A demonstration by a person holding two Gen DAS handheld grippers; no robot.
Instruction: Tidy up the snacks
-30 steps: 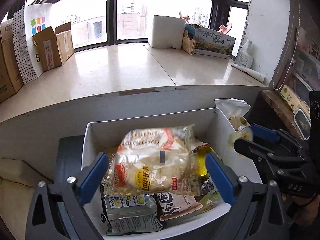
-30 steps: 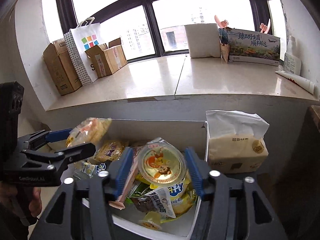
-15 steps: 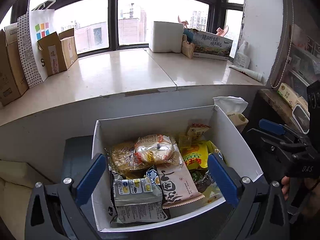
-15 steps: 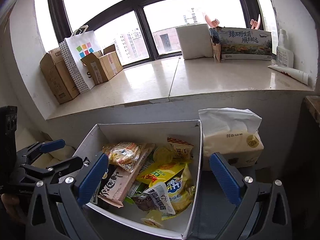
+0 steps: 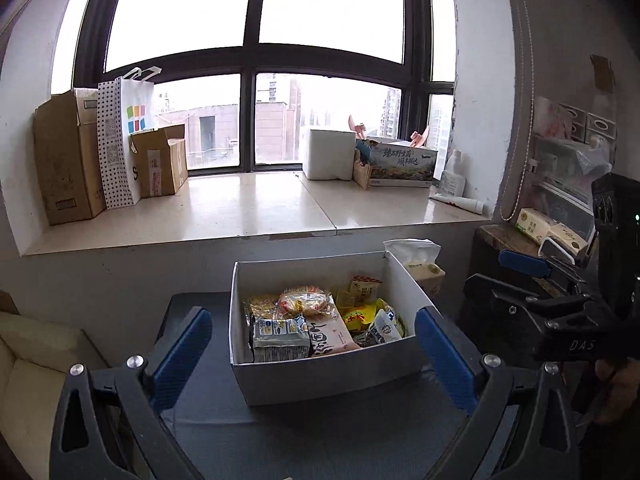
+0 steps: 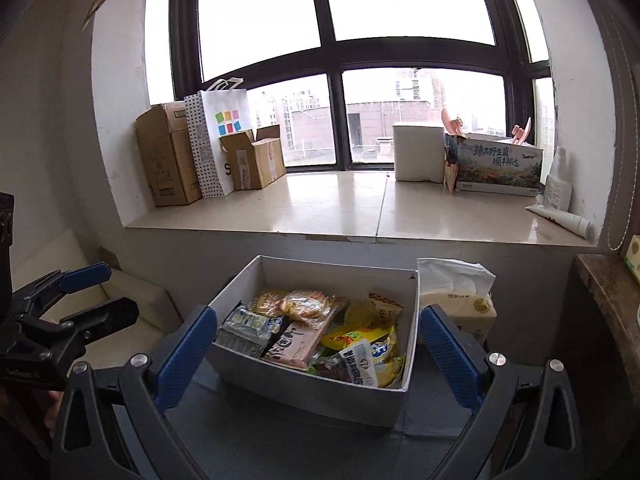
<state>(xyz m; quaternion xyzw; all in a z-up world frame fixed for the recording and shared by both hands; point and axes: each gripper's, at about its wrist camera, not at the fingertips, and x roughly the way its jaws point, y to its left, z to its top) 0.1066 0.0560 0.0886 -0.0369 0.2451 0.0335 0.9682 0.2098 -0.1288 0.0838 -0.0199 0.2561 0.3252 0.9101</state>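
Note:
A white open box (image 5: 320,376) stands on a dark grey stand and holds several snack packs: a clear chip bag (image 5: 306,301), a pink pack (image 5: 328,334), a yellow pack (image 5: 360,316). The box also shows in the right wrist view (image 6: 308,394). My left gripper (image 5: 314,344) is open and empty, held back from the box's near side. My right gripper (image 6: 316,344) is open and empty, also back from the box. Each gripper shows in the other's view, the right one (image 5: 508,276) and the left one (image 6: 104,292).
A tissue pack (image 6: 456,300) stands right of the box. A stone window sill (image 5: 256,212) behind carries cardboard boxes (image 5: 68,164), a paper bag and a printed carton (image 5: 400,162). A cream cushion (image 5: 36,364) lies at the left, a wooden shelf (image 6: 608,292) at the right.
Both grippers have let go of their snacks, the chip bag and a jelly cup, into the box. Both have opened and pulled up and back from the box.

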